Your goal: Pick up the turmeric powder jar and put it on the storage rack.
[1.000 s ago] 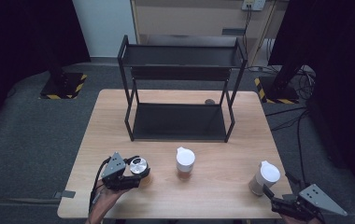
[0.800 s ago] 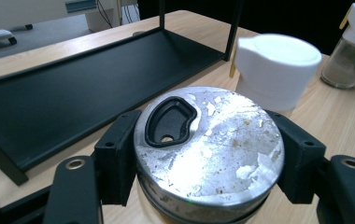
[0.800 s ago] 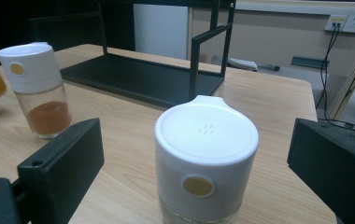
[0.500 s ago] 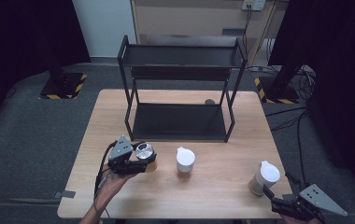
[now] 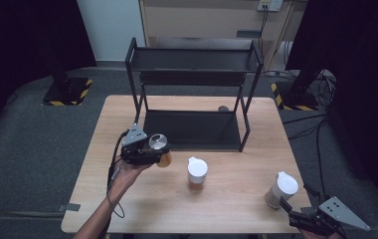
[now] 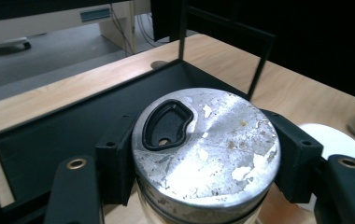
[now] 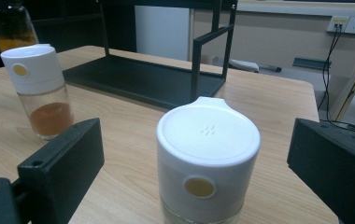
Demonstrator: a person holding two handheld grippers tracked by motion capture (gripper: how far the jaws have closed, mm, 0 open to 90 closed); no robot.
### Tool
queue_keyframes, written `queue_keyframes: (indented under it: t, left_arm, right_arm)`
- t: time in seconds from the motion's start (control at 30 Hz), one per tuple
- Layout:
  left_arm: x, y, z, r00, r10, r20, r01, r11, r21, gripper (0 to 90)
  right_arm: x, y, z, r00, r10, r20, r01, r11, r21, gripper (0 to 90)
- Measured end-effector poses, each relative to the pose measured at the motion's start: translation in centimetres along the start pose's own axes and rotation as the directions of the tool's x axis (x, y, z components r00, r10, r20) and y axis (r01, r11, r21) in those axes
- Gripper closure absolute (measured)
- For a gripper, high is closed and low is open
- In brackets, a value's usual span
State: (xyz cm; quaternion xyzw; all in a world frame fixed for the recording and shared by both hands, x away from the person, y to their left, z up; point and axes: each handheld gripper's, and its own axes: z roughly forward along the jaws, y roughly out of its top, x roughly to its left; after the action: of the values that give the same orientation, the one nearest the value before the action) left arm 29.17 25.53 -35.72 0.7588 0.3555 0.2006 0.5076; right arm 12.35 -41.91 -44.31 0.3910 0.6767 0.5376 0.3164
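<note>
Although the wooden table (image 5: 127,209) and the black two-tier rack (image 5: 192,74) are placed just as they were a second ago, the left gripper (image 5: 159,155) is now found farther from the table's near edge and closer to the rack, with the metal-lidded jar (image 5: 158,144) carried along in it. In the high view the jar is seen just in front of the rack's lower shelf (image 5: 197,130), near its left post, and it appears to be lifted clear of the tabletop. In the left gripper view the scuffed silver lid (image 6: 206,140) is clamped from both sides by the black jaws, so the jar is firmly grasped, and the lower shelf is spread out directly ahead of it.

From this shift it is judged that the pick-up is finished and the carry toward the rack is under way; setting the jar down on the lower shelf is probably what is left for this piece.

Nothing is altered on the other side. The right gripper (image 5: 289,211) is held at the near right corner of the table, its jaws spread apart on either side of the white-capped jar (image 7: 208,154) without pressing on it, so that jar is not yet taken. A second white-capped jar (image 5: 197,173), with brownish contents, is left standing untouched in the middle of the table.
</note>
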Motion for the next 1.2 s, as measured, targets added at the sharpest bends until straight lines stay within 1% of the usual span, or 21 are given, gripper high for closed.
queue_keyframes:
  t: [0.03,0.07,0.1,0.13,0.27,0.33,0.37,0.4,0.5,0.57,0.6,0.67,0.77,0.8,0.83,0.87,0.93,1.0,1.07,1.17,1.2]
  left_arm:
    - [0.0,0.0,0.0,1.0,0.0,0.0,0.0,1.0,0.0,33.8]
    - [0.0,0.4,0.4,0.9999,0.005,-0.016,-0.005,1.0,0.007,33.8]
    - [0.0,0.4,0.4,0.9999,0.005,-0.016,-0.005,1.0,0.007,33.8]
    - [0.1,0.8,0.9,0.9994,0.003,-0.035,-0.003,0.9999,0.012,33.8]
    - [0.6,1.4,1.8,0.998,-0.024,-0.058,0.025,0.9996,0.01,33.8]
    - [0.8,1.7,2.4,0.9968,-0.022,-0.077,0.023,0.9996,0.014,33.8]
    - [0.8,1.7,2.4,0.9968,-0.022,-0.077,0.023,0.9996,0.014,33.8]
    - [1.0,2.0,2.9,0.9955,-0.022,-0.092,0.024,0.9995,0.021,33.8]
    - [1.3,2.4,3.8,0.9927,-0.02,-0.119,0.024,0.9992,0.032,33.8]
    - [1.4,2.7,4.5,0.9896,-0.023,-0.142,0.028,0.9988,0.039,33.8]
    - [1.4,2.7,4.5,0.9896,-0.023,-0.142,0.028,0.9988,0.039,33.9]
    - [1.6,2.9,5.3,0.9858,-0.022,-0.167,0.029,0.9989,0.038,33.8]
    - [1.6,2.9,6.2,0.9827,-0.03,-0.183,0.036,0.9989,0.029,33.9]
    - [1.6,2.9,6.2,0.9827,-0.03,-0.183,0.036,0.9989,0.029,33.9]
    - [1.6,3.0,6.5,0.9804,-0.027,-0.195,0.034,0.9989,0.033,33.9]
    - [1.6,3.0,6.9,0.9777,-0.044,-0.206,0.05,0.9984,0.024,33.9]
    - [1.6,3.0,7.5,0.9749,-0.056,-0.216,0.062,0.9979,0.021,33.9]
    - [1.5,3.1,8.0,0.9719,-0.047,-0.231,0.054,0.9982,0.026,33.9]
    - [1.5,3.1,8.6,0.9681,-0.048,-0.246,0.056,0.9981,0.025,33.9]
    - [1.4,3.0,9.4,0.9628,-0.027,-0.269,0.038,0.9986,0.036,33.9]
    - [1.3,2.9,9.7,0.9608,-0.029,-0.276,0.04,0.9986,0.035,33.9]
  right_arm:
    - [0.0,0.0,0.0,1.0,0.0,0.0,0.0,1.0,0.0,3.9]
    - [0.0,0.0,0.0,1.0,0.001,0.0,-0.001,1.0,0.0,3.9]
    - [0.0,0.0,0.0,1.0,0.002,-0.001,-0.002,1.0,-0.001,4.0]
    - [0.0,0.0,0.0,1.0,0.002,-0.001,-0.002,1.0,-0.001,3.9]
    - [0.0,0.0,0.0,1.0,0.001,-0.002,-0.001,1.0,-0.002,3.9]
    - [-0.1,0.0,0.0,1.0,0.002,-0.003,-0.002,1.0,-0.002,4.0]
    - [-0.1,0.0,0.0,1.0,0.002,-0.003,-0.002,1.0,-0.002,4.0]
    - [-0.1,0.0,0.0,1.0,0.002,-0.003,-0.002,1.0,-0.002,4.0]
    - [0.0,0.0,0.0,1.0,0.001,-0.004,-0.001,1.0,0.0,4.0]
    - [-0.1,0.0,0.0,1.0,0.001,-0.004,-0.001,1.0,0.0,4.0]
    - [-0.1,0.0,0.0,1.0,0.001,-0.004,-0.001,1.0,0.0,4.0]
    - [-0.1,0.0,0.0,1.0,0.002,-0.004,-0.002,1.0,-0.002,4.0]
    - [-0.1,-0.1,0.0,1.0,0.003,-0.004,-0.003,1.0,-0.002,4.0]
    - [-0.1,-0.1,0.0,1.0,0.003,-0.004,-0.003,1.0,-0.002,4.0]
    - [-0.1,-0.1,0.0,1.0,0.003,-0.004,-0.003,1.0,-0.002,4.0]
    - [-0.1,-0.1,0.0,1.0,0.003,-0.005,-0.003,1.0,-0.001,4.0]
    - [-0.1,-0.1,0.0,1.0,0.002,-0.006,-0.002,1.0,-0.002,4.0]
    - [-0.1,-0.1,-0.1,1.0,0.002,-0.007,-0.002,1.0,-0.003,4.0]
    - [-0.2,-0.1,-0.1,1.0,0.004,-0.008,-0.004,1.0,-0.004,4.0]
    - [-0.2,-0.1,-0.1,1.0,0.004,-0.009,-0.004,1.0,-0.004,4.0]
    - [-0.2,-0.1,-0.1,1.0,0.003,-0.009,-0.004,1.0,-0.004,4.1]
